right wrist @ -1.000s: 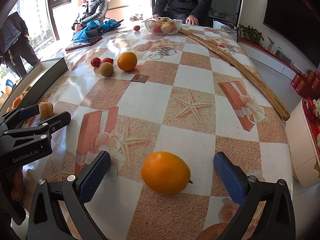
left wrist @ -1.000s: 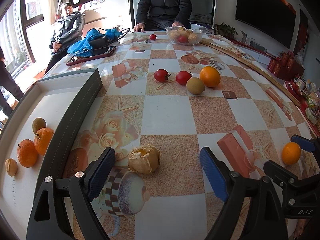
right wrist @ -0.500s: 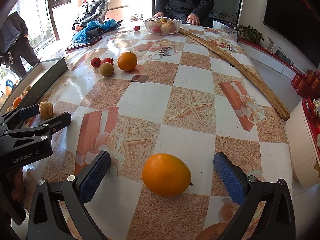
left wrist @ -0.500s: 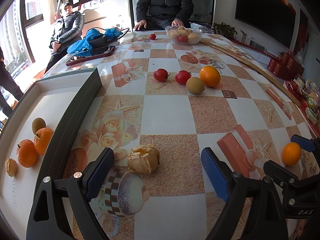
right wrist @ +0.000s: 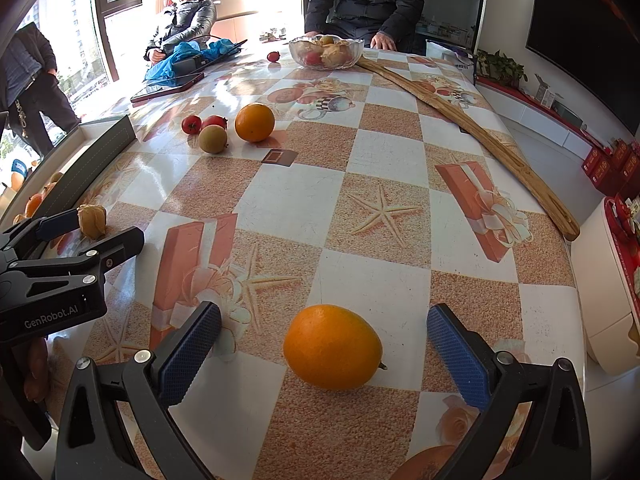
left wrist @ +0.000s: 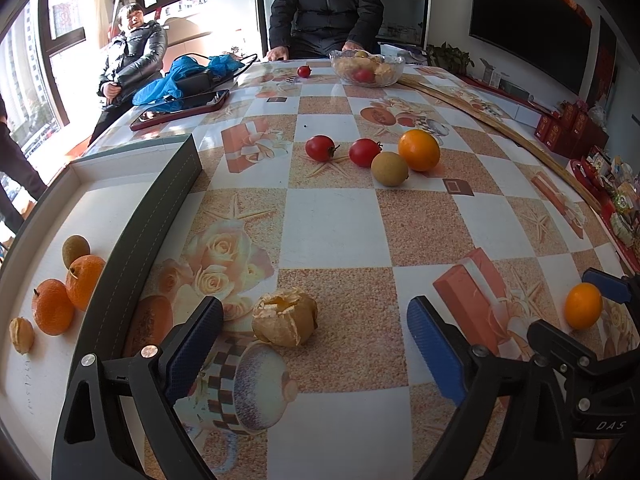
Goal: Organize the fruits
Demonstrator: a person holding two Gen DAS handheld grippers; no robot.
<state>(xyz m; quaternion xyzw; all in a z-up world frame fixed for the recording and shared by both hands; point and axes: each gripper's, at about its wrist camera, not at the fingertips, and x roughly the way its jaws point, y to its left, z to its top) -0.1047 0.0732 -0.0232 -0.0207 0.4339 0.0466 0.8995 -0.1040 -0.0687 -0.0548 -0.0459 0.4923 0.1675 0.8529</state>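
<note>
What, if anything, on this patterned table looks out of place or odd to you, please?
The long wooden stick lying diagonally along the table's right side stands out among fruit. The papery-husked yellow fruit between the open left gripper fingers has a torn husk. Nothing is spilled.

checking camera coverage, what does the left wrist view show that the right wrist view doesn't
Only the left wrist view shows the white tray's floor, with two orange mandarins and a brown kiwi.

Only the right wrist view shows the long wooden plank's near end and the white cabinet.

Both show the papery husked fruit between the open left gripper, the loose orange between the open right gripper, and the glass fruit bowl.
</note>
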